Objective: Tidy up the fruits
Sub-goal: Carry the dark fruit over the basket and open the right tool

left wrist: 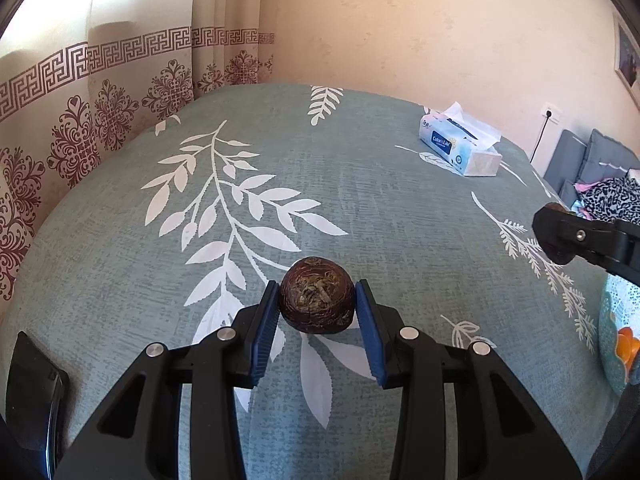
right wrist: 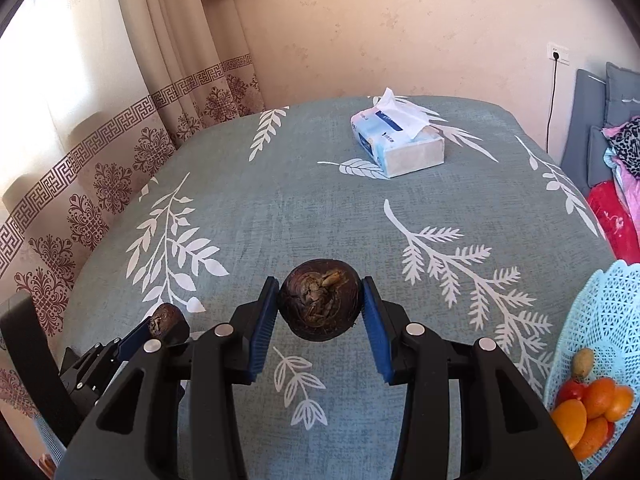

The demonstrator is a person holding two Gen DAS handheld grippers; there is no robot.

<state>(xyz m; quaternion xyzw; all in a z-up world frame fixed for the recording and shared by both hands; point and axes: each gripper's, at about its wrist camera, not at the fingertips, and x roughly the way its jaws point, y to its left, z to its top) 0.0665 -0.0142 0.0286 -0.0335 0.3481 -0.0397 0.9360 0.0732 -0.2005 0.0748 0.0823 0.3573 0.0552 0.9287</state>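
Table mostly bare; basket of citrus near right, likely the drop target. Right gripper clamps a brown chestnut-like fruit aloft; left gripper clenches another one.

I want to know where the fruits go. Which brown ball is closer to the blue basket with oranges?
The brown ball in the right gripper. It hangs beside the basket, while the left gripper's ball is farther off, on the side away from the basket.
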